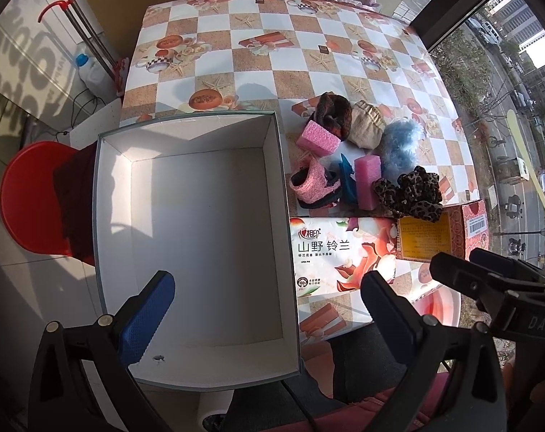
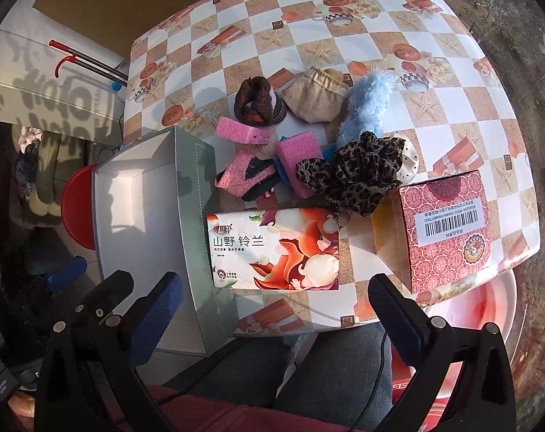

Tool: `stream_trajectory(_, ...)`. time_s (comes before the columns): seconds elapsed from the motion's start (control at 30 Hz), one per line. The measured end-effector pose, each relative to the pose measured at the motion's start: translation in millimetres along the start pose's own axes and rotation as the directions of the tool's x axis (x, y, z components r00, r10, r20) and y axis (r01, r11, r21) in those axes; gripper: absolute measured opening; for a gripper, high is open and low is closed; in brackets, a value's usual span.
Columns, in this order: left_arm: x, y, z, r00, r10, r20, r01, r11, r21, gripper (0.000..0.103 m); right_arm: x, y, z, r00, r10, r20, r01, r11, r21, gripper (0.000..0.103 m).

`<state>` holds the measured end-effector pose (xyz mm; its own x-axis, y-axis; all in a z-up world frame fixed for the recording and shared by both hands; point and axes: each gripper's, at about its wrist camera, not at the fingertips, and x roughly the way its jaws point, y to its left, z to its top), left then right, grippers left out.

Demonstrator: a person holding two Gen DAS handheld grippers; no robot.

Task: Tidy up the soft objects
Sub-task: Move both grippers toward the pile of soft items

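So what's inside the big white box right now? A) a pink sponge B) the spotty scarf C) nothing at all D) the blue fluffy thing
C: the big white box shows only its bare white bottom, while the pink sponge, the blue fluffy thing and the spotty scarf all lie on the table beside it.

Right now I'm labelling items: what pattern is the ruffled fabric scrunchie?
Leopard print, brown and black; clearest in right wrist view.

Domestic interior beside a high window. Indicators: worktop (image 1: pixel 214 50) covered in patterned checkered oilcloth, tissue pack (image 2: pixel 272 250), red plastic stool (image 1: pixel 27 198), mop handle (image 1: pixel 81 32) against the wall, tiled floor (image 1: pixel 27 306); street with vehicles (image 1: pixel 517 165) far below.
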<state>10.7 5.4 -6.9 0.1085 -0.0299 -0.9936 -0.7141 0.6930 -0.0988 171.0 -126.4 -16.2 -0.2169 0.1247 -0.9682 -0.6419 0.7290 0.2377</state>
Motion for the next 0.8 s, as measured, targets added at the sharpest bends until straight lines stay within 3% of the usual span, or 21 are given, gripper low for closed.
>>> stream_trajectory(0.2, 10.7, -4.8, -1.5, 1.0, -0.014, -0.017, 0.015, 0.999, 0.032, 0.103, -1.6, -7.6, -3.8, 0.999, -0.044, -0.019, 0.045, 0.998, 0.048, 0.103)
stream_trajectory(0.6, 33.2, -19.3, -4.3, 0.999, 0.028, -0.033, -0.025, 0.996, 0.091, 0.103, -19.9, -30.0, -9.7, 0.993, -0.081, 0.082, 0.072, 0.992, 0.108, 0.103)
stream_trajectory(0.8, 37.2, -30.6, 1.0, 0.998, 0.052, -0.031, -0.048, 0.992, 0.117, 0.103, -30.3, -53.5, 5.7, 0.991, -0.085, 0.104, 0.069, 0.986, 0.151, 0.103)
